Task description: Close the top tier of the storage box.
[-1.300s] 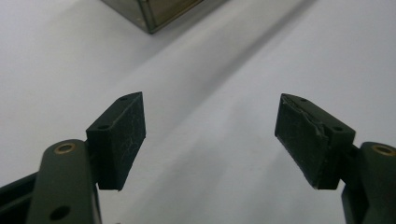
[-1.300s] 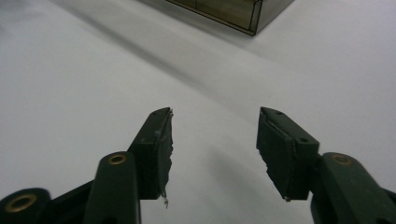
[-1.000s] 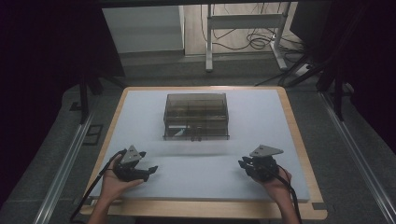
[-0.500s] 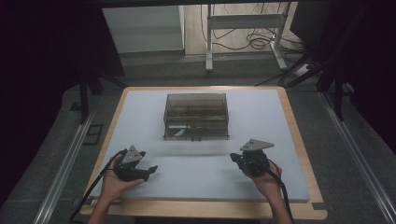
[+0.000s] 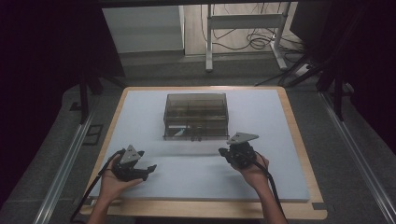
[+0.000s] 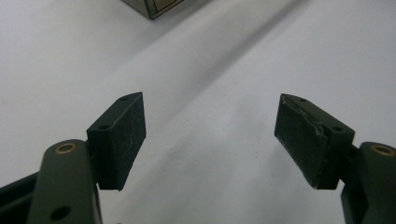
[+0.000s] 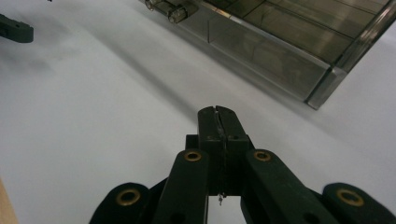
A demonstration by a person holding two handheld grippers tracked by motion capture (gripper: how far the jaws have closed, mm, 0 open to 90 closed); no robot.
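Movement is coming from the right tool (image 5: 224, 152) in the high view: it is travelling forward and inward across the table (image 5: 289, 140) from where it was a second ago, and is now sitting just short of the front of the smoky clear drawer box (image 5: 196, 115), while the left tool (image 5: 150, 168) is staying put near the front edge with its hand (image 5: 114, 179) resting behind it. Looking along the left tool (image 6: 210, 140) in its own view, the jaws are standing wide apart over bare white surface, with a corner of the box (image 6: 156, 5) far ahead. Looking along the right tool (image 7: 218, 122), the jaws are pressed together on nothing, aiming toward the box (image 7: 280, 42) and its small knobs (image 7: 163, 9); likely it is heading for a drawer pull and will need to spread first.
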